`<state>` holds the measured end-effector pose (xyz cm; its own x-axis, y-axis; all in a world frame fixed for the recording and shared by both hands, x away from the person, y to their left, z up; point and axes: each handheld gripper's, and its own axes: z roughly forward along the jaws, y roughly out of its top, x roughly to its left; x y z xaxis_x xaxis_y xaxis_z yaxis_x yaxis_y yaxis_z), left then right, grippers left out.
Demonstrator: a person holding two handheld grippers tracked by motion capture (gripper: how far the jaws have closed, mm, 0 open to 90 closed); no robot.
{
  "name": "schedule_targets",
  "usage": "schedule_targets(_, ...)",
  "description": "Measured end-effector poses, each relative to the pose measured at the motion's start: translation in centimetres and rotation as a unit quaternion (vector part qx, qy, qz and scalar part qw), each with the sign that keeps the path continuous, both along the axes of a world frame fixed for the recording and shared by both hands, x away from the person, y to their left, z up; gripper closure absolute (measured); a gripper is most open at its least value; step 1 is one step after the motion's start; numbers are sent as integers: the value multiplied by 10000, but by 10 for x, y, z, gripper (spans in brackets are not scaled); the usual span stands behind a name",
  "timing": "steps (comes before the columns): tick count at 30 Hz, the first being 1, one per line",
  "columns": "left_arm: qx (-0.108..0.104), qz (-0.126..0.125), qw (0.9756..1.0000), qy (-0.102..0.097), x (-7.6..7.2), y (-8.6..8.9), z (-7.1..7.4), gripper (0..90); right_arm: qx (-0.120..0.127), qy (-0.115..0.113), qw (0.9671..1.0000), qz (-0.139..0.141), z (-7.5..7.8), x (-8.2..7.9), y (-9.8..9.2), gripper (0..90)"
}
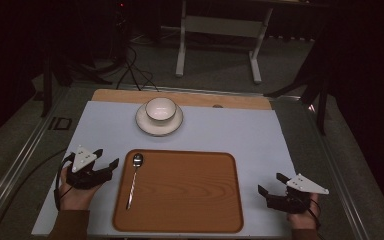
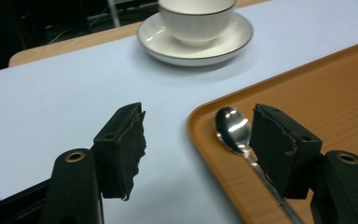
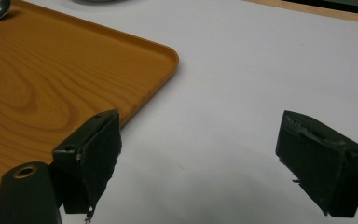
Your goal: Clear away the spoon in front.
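A metal spoon [image 1: 134,178] lies along the left side of the wooden tray [image 1: 190,192], bowl end away from me. My left gripper [image 1: 105,157] sits on the pale mat just left of the tray, held in a hand, jaws wide open and empty. In the left gripper view the spoon [image 2: 235,130] lies beside the right jaw, which stands over the tray [image 2: 326,98] edge. My right gripper [image 1: 270,183] rests on the mat to the right of the tray, open with nothing between its jaws. The right gripper view looks over the tray corner [image 3: 144,51] and bare mat.
A white cup [image 1: 160,110] stands on a white saucer [image 1: 158,126] at the back of the mat, behind the tray; the cup [image 2: 196,18] and the saucer [image 2: 223,44] also appear in the left gripper view. A wooden table edge [image 1: 240,100] runs behind the mat. A white metal frame [image 1: 220,30] stands on the floor beyond.
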<state>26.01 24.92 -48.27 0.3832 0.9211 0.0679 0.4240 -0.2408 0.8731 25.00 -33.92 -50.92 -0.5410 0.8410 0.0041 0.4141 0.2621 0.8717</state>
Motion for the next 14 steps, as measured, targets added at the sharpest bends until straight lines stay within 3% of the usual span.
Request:
schedule_targets(5,-91,158,9998,-18,2,7,-4,320,7,-8,10000,-48,-1,1,-2,140)
schedule_targets(14,-82,406,9990,188,14,16,-18,305,38,63,9999,-149,-6,3,-9,140)
